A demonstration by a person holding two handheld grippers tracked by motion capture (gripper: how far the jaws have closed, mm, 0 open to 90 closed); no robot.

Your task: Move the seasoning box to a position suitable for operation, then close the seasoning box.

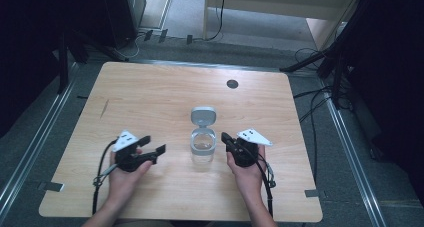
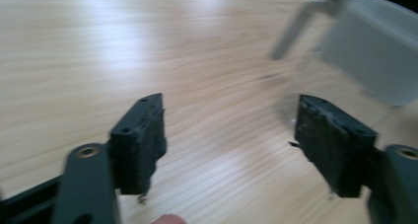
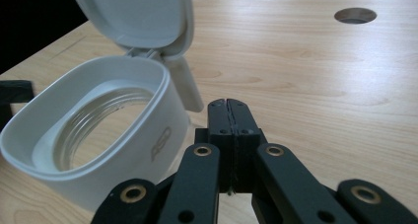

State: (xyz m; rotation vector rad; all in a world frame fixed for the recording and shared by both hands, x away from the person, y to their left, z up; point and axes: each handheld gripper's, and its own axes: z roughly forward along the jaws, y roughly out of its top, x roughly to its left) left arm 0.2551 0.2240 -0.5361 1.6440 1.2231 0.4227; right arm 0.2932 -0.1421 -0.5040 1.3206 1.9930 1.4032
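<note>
A light wooden table [image 1: 150,87] carries everything, with a round cable hole [image 1: 232,83] near its far edge. The landmark is a clear jar [image 1: 202,149] with a white collar around its mouth and a hinged white lid [image 1: 203,115], which stands on the table well on the near side of the hole. The lid is swung open and stands up behind the jar's mouth, on the side toward the hole. In the right gripper view the jar's open mouth shows glass threads inside the white collar.

A person's forearms come in from the near edge. The left gripper [image 1: 152,148] rests on the table to the left of the jar, near it but apart; its jaws stand wide apart with bare wood between them. The right gripper [image 1: 224,137] lies just beside the jar on its right, its jaws pressed together with nothing between them, tips pointing past the jar's side.
</note>
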